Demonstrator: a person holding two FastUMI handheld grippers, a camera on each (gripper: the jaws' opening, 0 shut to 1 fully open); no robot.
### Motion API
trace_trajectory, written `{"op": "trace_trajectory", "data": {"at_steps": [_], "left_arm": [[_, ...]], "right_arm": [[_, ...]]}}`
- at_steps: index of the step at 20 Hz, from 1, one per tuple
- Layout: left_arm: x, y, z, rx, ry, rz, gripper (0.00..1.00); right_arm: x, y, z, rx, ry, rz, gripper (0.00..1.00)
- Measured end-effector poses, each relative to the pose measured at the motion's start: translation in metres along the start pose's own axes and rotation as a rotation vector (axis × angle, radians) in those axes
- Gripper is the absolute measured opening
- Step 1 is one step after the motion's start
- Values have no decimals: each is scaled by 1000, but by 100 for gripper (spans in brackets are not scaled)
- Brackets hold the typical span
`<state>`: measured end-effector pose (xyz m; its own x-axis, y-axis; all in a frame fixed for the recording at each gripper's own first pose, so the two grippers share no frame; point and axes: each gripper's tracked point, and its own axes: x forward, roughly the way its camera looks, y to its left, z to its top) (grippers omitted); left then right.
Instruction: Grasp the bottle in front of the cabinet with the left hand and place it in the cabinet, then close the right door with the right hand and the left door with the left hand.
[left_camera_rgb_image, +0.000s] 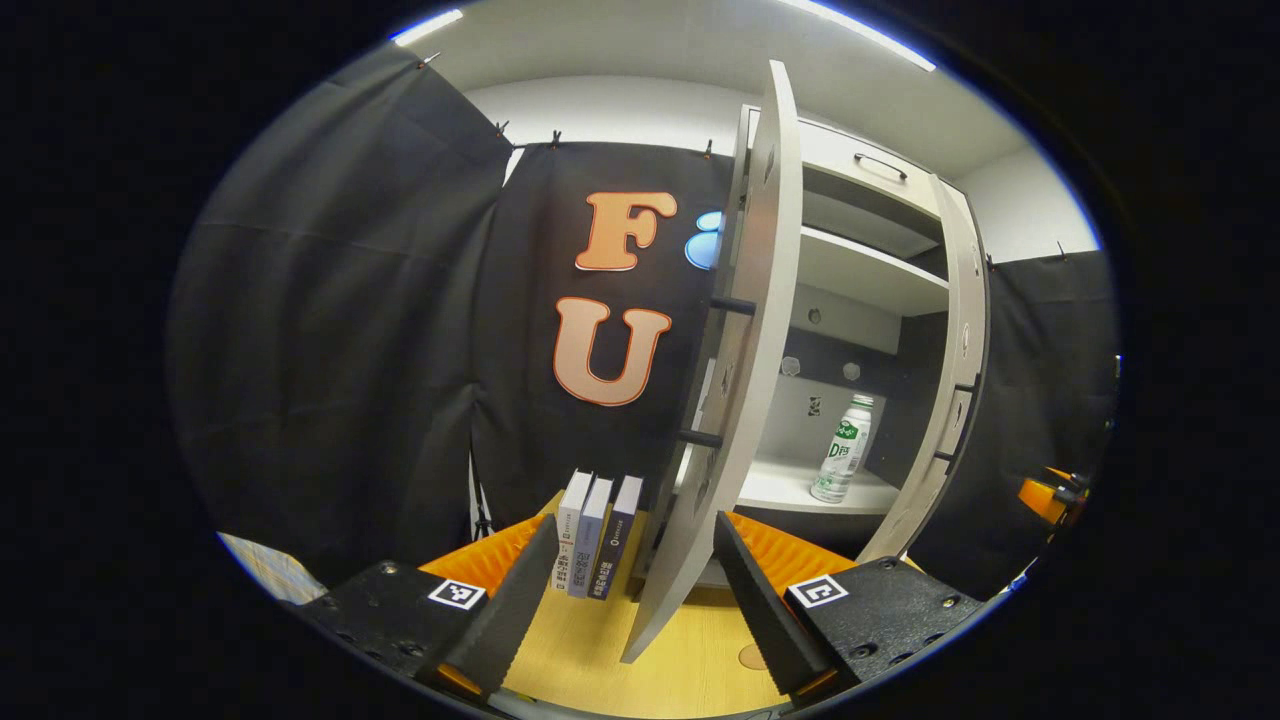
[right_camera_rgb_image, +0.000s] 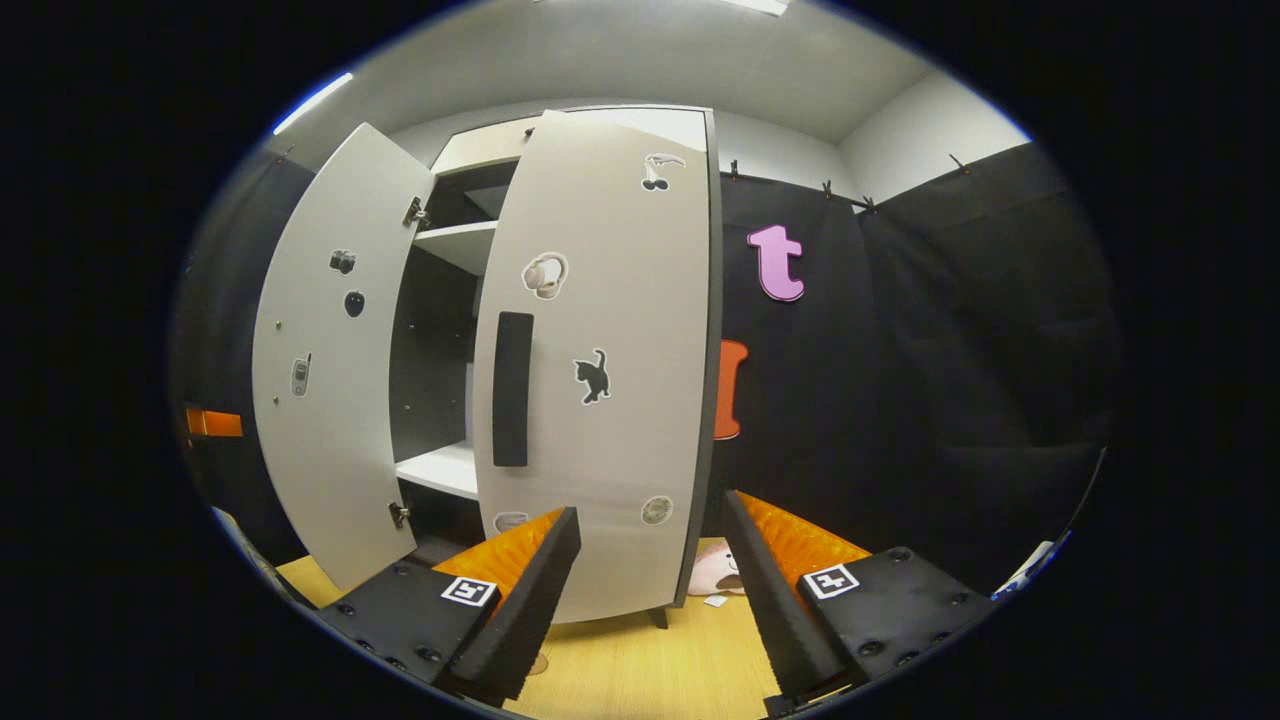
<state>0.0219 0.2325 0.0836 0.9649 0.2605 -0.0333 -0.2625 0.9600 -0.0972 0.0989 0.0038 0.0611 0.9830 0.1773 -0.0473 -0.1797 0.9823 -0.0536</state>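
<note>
Pale left door (left_camera_rgb_image: 735, 400) edge-on between parted left gripper (left_camera_rgb_image: 622, 590) jaws | bottle (left_camera_rgb_image: 843, 450) on cabinet shelf (left_camera_rgb_image: 800, 490) beyond | right gripper (right_camera_rgb_image: 650, 580) jaws apart before right door (right_camera_rgb_image: 600, 380)

Clear bottle (left_camera_rgb_image: 843, 448) with green label, upright on cabinet (left_camera_rgb_image: 870, 275) lower shelf, left door (left_camera_rgb_image: 735, 380) and right door (right_camera_rgb_image: 600, 370) open

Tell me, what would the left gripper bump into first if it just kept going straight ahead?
Most likely the edge of the cabinet's open left door, which stands right between the open left gripper's fingers; how far off is hard to judge.
</note>
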Motion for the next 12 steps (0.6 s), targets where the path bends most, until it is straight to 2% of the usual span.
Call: {"op": "trace_trajectory", "data": {"at_steps": [3,4,5,12], "left_arm": [[12,10,-6,18,6,18,95],[16,13,-8,25,9,24,92],[20,15,-10,29,12,29,95],[42,19,-19,33,31,29,95]], "right_arm": [[-10,-12,7,3,-13,-28,95],[-13,-17,9,4,-16,-38,95],[-17,-20,11,4,-19,-46,95],[-37,-42,18,-4,-31,-99,95]]}}
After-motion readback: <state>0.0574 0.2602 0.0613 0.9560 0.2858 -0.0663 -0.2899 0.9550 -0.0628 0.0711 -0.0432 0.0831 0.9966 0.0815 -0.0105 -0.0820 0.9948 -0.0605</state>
